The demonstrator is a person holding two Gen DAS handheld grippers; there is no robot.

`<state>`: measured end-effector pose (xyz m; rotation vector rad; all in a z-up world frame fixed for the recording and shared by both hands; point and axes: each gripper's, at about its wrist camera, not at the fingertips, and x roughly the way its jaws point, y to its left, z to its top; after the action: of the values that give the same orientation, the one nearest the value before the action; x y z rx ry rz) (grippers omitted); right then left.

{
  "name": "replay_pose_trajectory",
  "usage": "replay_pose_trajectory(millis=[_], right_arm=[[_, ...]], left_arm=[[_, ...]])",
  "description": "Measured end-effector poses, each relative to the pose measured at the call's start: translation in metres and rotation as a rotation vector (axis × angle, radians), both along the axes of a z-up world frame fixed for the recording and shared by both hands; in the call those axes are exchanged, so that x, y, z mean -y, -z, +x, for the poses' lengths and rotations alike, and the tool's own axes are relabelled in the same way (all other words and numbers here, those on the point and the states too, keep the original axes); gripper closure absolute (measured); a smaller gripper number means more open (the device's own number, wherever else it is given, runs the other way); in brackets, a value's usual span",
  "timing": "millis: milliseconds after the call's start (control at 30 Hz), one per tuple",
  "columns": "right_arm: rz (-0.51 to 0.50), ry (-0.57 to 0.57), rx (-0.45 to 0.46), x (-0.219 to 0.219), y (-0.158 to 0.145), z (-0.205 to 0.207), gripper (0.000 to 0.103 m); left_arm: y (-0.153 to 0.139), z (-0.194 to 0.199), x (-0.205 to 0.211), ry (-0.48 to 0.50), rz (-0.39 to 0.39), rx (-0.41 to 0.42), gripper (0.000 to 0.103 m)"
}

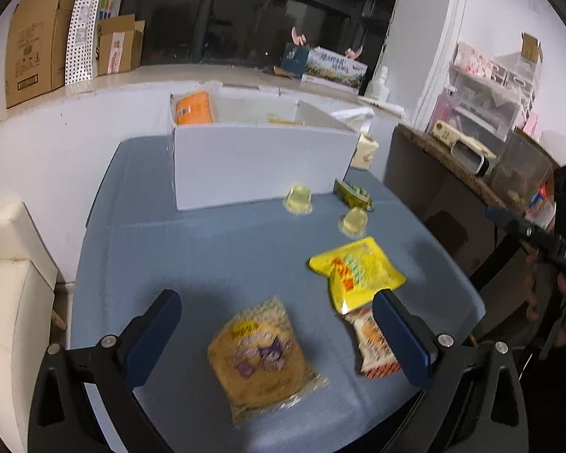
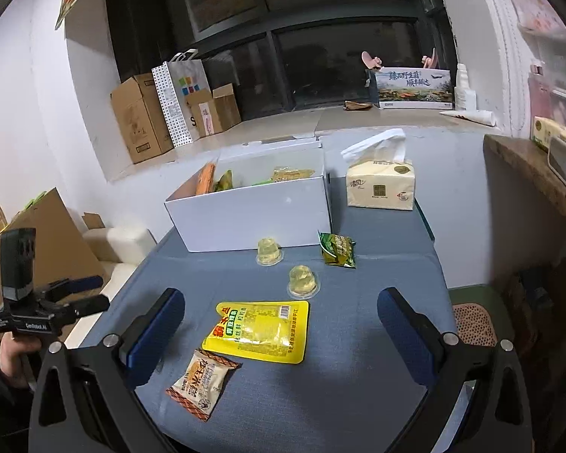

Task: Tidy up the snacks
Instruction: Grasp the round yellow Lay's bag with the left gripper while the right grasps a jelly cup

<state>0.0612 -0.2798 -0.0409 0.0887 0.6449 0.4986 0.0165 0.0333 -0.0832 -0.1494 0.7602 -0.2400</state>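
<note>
1. Six snacks lie loose on the blue surface (image 2: 358,396); others already sit in the white box (image 2: 245,211) at its far end, so the sorting looks partly done.
2. Nearest the left tool (image 1: 275,324) is the round cake packet (image 1: 258,355), lying flat below and between its fingers; this seems the step in hand.
3. To do it well, I would lower the left tool straight over the packet, close on the firm cake rather than the loose wrapper edge, and keep clear of the orange-trimmed cracker packet (image 1: 373,343) just beside its right finger.
4. Left tool: fingers wide apart, holding nothing. The view is slightly blurred, and I cannot tell whether the fingers touch the surface.
5. Right tool (image 2: 281,321): also spread wide and empty, with the yellow pouch (image 2: 260,330) between its fingers and the cracker packet at the pouch's near left corner.
6. Farther off lie two jelly cups (image 2: 269,251) (image 2: 303,281) and a green packet (image 2: 337,249), near the box's front wall.
7. A tissue pack (image 2: 381,187) stands right of the box and is no snack, I judge.
</note>
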Motion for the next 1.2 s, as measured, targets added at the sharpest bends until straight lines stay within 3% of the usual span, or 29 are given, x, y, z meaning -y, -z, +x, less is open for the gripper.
replay_pose_trajectory(millis=[300,500,533,567,733,900,1033,1200], right_arm=[[-0.035,-0.012,-0.01,-0.01,0.008,-0.001,0.0],[-0.047,-0.021,-0.02,-0.014,0.013,-0.003,0.0],[-0.051,-0.022,-0.024,-0.015,0.014,-0.003,0.0],[-0.053,-0.024,-0.027,-0.016,0.015,-0.003,0.0],[-0.054,-0.035,-0.041,-0.018,0.019,-0.001,0.0],[-0.089,-0.042,-0.056,-0.027,0.028,0.008,0.0],[-0.169,-0.042,-0.068,-0.041,0.04,0.034,0.0],[-0.222,-0.067,-0.102,-0.062,0.064,0.089,0.0]], left_arm=[[0.047,0.006,0.025,0.057,0.12,-0.136,0.0],[0.078,0.025,0.033,0.008,0.137,-0.238,0.003],[0.078,0.023,0.035,0.008,0.151,-0.211,0.01],[0.076,0.021,0.036,0.01,0.177,-0.196,0.025],[0.065,0.015,0.024,0.011,0.093,-0.161,0.025],[0.031,0.006,0.018,0.015,0.072,-0.068,0.025],[0.001,-0.003,0.018,0.031,0.059,0.012,0.025],[-0.014,-0.005,0.016,0.028,0.051,0.05,0.025]])
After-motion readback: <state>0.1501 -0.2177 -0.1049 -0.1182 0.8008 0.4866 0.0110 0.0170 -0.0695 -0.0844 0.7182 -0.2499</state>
